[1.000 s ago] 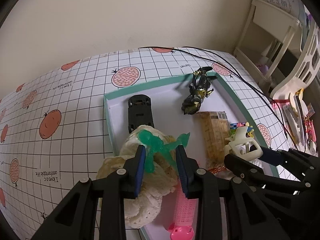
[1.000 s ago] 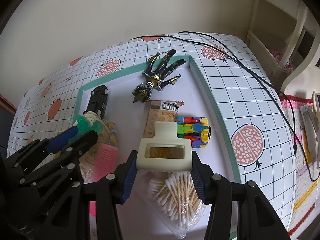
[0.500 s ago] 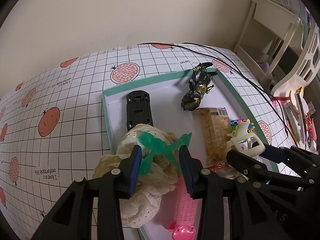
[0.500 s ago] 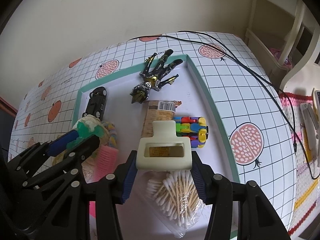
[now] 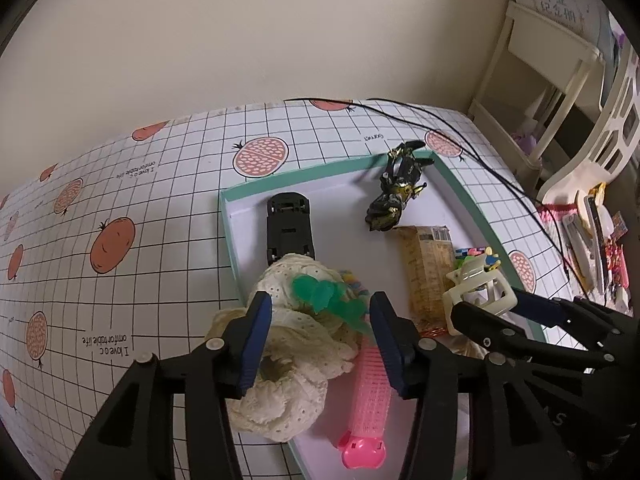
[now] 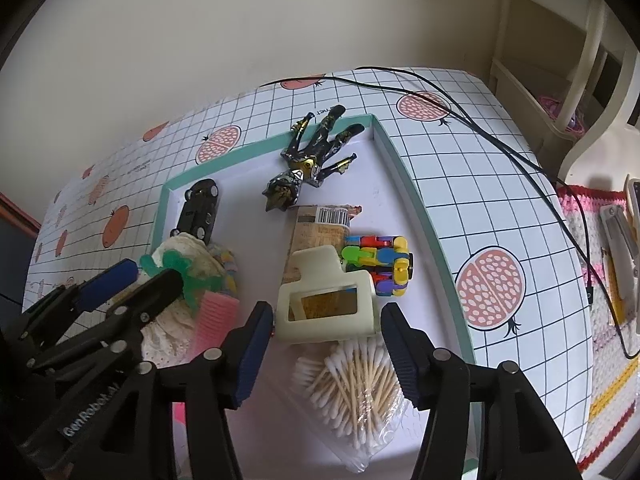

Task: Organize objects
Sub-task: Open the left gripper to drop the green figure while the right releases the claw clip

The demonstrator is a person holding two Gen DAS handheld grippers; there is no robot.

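Note:
My left gripper (image 5: 322, 336) is open over a cream lace cloth (image 5: 288, 360) at the near left of the teal-rimmed tray (image 5: 320, 172). A green plastic toy (image 5: 320, 296) lies on the cloth between the jaws, touching neither. My right gripper (image 6: 328, 344) is open around a cream hair claw (image 6: 326, 304). The claw sits tilted on a brown snack packet (image 6: 316, 236) and a bag of cotton swabs (image 6: 352, 380). The jaws stand just off its sides.
The tray also holds a black toy car (image 5: 289, 224), a black-and-gold robot figure (image 5: 394, 196), a pink comb (image 5: 370, 384) and a multicoloured block toy (image 6: 378, 264). A black cable (image 6: 480, 120) crosses the fruit-print tablecloth. White shelving (image 5: 540, 60) stands to the right.
Both grippers have opened. The left let the green toy down onto the lace cloth. The right let go of the hair claw, which now sits tilted and farther out.

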